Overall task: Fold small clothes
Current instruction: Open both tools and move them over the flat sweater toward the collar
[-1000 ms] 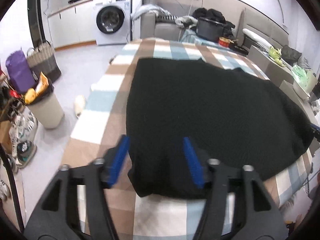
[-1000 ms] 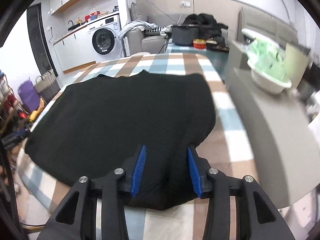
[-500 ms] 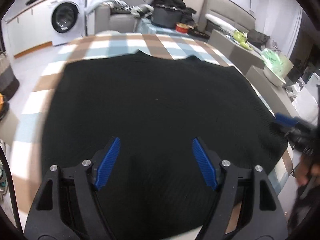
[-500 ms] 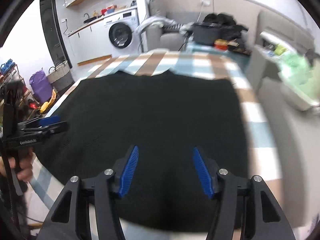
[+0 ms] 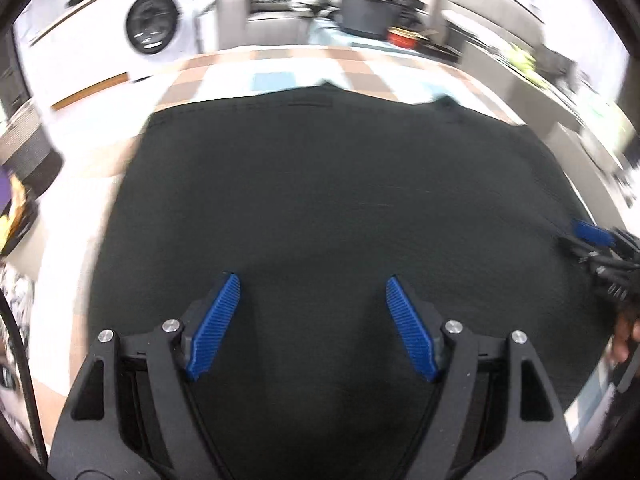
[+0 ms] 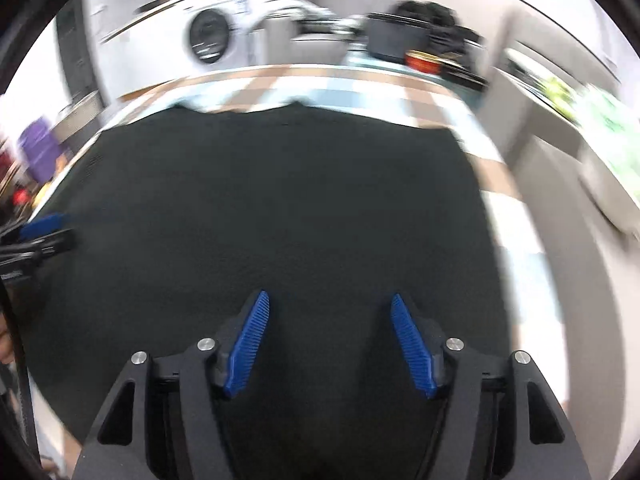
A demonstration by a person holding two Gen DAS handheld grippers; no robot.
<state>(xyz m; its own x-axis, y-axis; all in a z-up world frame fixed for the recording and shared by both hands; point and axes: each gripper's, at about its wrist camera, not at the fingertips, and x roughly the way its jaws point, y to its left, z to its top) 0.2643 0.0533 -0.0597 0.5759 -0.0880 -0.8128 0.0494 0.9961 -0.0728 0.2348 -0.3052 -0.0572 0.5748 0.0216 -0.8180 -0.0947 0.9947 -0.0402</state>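
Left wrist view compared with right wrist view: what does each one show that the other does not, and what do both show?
Only the left wrist view shows the right gripper, at its right edge. Only the right wrist view shows the left gripper at its left edge, and a purple bag. Both show the black garment spread on the checked cloth, the washing machine, and open jaws, just been opening, pads not pressing the fabric.

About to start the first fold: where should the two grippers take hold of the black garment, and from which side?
Probably the near hem of the black garment, one corner each. It lies flat on the checked cloth, so slide a finger under the edge from the near side. The left gripper and right gripper, jaws just opened, hold nothing.
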